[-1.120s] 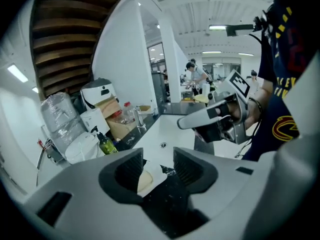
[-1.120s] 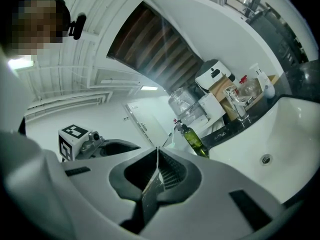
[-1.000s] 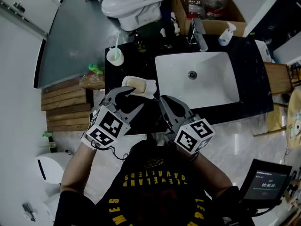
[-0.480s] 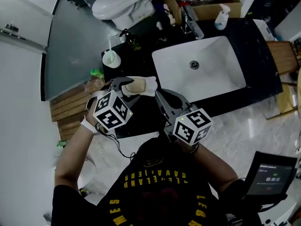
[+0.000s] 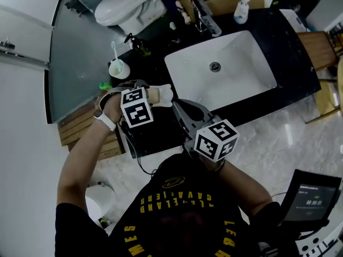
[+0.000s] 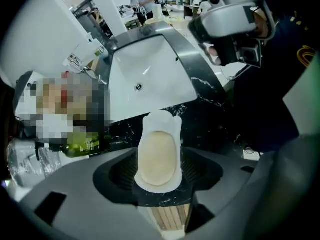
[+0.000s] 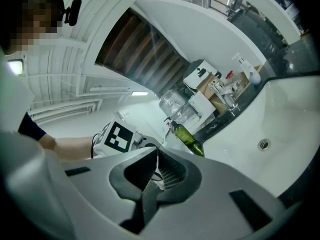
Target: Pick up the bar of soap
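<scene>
Since a second ago my left tongs [image 5: 142, 92] have tipped over to point straight down and dropped toward the counter [image 5: 161, 135]. Their jaws have just been opening and now stand wide, gripping nothing. In the left gripper view the bar of soap [image 6: 157, 156] lies centred between the pads of the left tongs [image 6: 159, 173], resting in its white dish [image 6: 161, 120]. Its long axis runs 12 to 6, with my jaws at 9 and 3, so I judge they would close across its narrow width. From the head view my marker cube [image 5: 136, 107] hides that fit, leaving only the soap's end [image 5: 154, 94] showing. My right tongs [image 5: 182, 107] wait at 4 o'clock from the soap, jaws together and empty [image 7: 156, 159]. Beyond them lies the sink [image 5: 246, 84].
</scene>
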A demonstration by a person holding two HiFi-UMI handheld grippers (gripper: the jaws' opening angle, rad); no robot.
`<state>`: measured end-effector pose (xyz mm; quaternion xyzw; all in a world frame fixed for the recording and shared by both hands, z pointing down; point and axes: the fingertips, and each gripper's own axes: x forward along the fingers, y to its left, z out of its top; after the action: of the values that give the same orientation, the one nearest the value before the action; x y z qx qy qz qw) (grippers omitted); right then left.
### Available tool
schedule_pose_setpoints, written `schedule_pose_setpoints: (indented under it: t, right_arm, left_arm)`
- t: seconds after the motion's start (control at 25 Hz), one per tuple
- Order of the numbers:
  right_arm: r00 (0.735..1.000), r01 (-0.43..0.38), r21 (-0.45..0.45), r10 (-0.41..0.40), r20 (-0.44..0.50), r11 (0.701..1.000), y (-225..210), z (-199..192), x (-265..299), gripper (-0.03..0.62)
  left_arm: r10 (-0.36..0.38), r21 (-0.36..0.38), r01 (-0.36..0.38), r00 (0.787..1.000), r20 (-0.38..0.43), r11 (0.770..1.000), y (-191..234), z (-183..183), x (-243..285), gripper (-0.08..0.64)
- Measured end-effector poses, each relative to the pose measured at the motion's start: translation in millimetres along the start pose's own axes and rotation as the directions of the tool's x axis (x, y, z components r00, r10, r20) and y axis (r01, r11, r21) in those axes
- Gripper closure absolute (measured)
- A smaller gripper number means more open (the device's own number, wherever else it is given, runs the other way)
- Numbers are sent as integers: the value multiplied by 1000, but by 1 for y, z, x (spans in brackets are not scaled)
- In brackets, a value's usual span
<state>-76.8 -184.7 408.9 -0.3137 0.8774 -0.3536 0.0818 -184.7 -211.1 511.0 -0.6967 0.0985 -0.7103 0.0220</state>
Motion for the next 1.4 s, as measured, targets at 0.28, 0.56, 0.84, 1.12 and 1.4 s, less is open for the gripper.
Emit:
schedule_pose_setpoints:
  t: [0.28,0.56,0.84,1.12,1.4]
  right_arm:
    - [1000,27,20,-27,14,999,-3,-1,-13,574]
    - [1000,23,26,-23,5,999,-1,-8,-16,574]
    - [1000,11,22,-11,-13,1000,4,-17,-19,574]
    - [999,28,25,-28,-18,999,0,-24,-28,574]
    - [999,31,36,-31,-20,999,1,-28,-33,574]
  left_arm:
    - [-74,54,86,978,-194,995,1,-10,17,275]
    - [-120,54,147,934,-335,988,0,-10,24,275]
    - [-169,37,206,881,-443,978,1,-11,31,275]
    - [-189,6,213,880,-436,977,1,-11,31,291]
    - [-164,-47,157,938,-306,986,2,-12,24,293]
